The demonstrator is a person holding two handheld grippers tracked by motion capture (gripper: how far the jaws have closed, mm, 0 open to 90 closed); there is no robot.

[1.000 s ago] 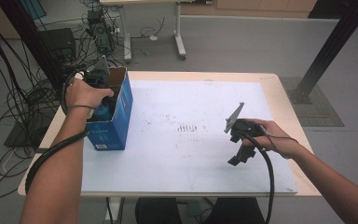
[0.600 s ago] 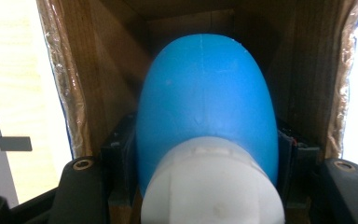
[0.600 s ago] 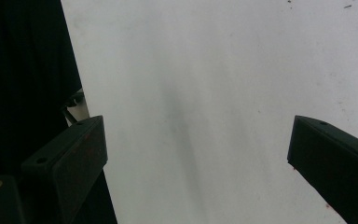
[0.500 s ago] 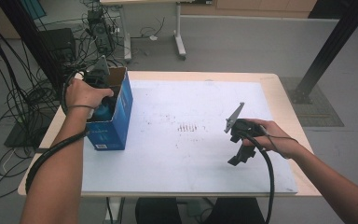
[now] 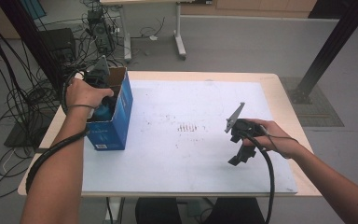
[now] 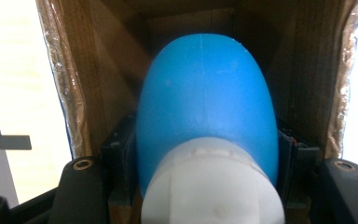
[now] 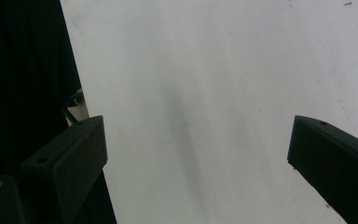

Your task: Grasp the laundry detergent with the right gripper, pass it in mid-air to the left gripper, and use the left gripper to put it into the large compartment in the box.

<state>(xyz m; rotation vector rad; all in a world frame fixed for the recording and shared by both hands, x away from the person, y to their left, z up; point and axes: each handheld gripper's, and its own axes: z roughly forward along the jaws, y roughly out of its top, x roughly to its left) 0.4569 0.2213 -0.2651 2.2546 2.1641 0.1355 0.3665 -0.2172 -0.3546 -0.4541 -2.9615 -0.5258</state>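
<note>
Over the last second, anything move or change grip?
No visible change. The left gripper stays shut on the blue bottle inside the cardboard box; the right gripper stays open and empty above the white mat.

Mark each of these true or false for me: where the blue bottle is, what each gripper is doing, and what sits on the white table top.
1. The left gripper is clamped on a blue bottle with a white cap. True.
2. The bottle is lying on the white mat. False: it is inside the open blue cardboard box, between brown inner walls.
3. The right gripper has its jaws apart with nothing between them. True.
4. The right gripper is reaching into the box. False: it rests over the white mat at the table's right side, away from the box.
5. The box stands at the table's left edge. True.
</note>
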